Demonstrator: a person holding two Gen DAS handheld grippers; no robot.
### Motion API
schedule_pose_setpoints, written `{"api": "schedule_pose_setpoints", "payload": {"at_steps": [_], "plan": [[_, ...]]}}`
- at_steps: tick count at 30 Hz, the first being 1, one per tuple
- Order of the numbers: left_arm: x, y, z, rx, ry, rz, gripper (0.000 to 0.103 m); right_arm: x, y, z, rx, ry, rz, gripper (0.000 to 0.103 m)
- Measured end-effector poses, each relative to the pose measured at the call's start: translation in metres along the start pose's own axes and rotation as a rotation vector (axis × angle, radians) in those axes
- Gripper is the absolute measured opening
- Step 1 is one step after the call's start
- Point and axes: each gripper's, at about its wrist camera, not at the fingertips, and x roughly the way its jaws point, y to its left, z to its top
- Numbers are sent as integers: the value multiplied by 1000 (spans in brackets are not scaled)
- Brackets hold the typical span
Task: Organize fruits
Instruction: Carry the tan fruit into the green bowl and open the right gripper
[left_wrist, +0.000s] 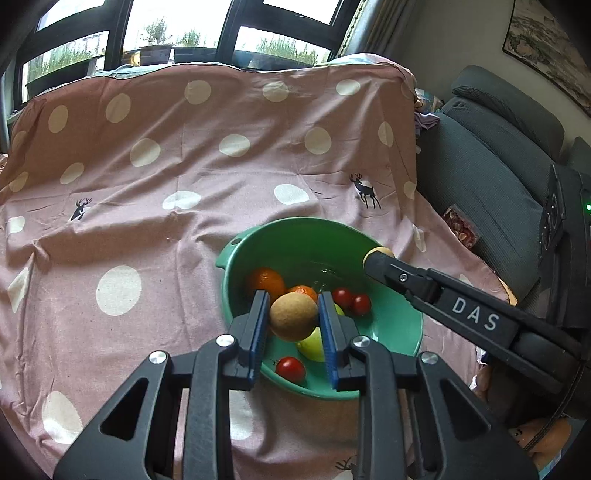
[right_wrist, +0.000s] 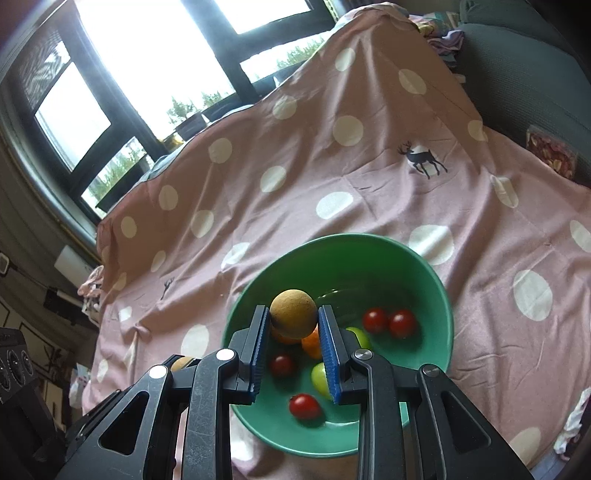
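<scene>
Left wrist: bowl (left_wrist: 236, 254) near cloth's (left_wrist: 147, 206) right edge.

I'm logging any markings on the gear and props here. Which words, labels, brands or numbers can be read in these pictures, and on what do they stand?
"DAS": white letters on the black arm of the right gripper, seen from the left wrist view.
Nothing else is readable: the green bowl, the fruits and the dotted pink cloth bear no text, and the framed picture on the wall shows none that can be made out.
</scene>
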Motion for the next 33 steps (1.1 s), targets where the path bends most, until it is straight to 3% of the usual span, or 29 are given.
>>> {"api": "schedule_pose_setpoints", "payload": {"at_steps": [18, 33], "plan": [[67, -18, -6, 27, 167, -10, 27, 20, -52, 6, 124, 69, -45, 29], [82, -19, -11, 40, 196, 42, 27, 37, -59, 3, 130, 129, -84, 29]]}}
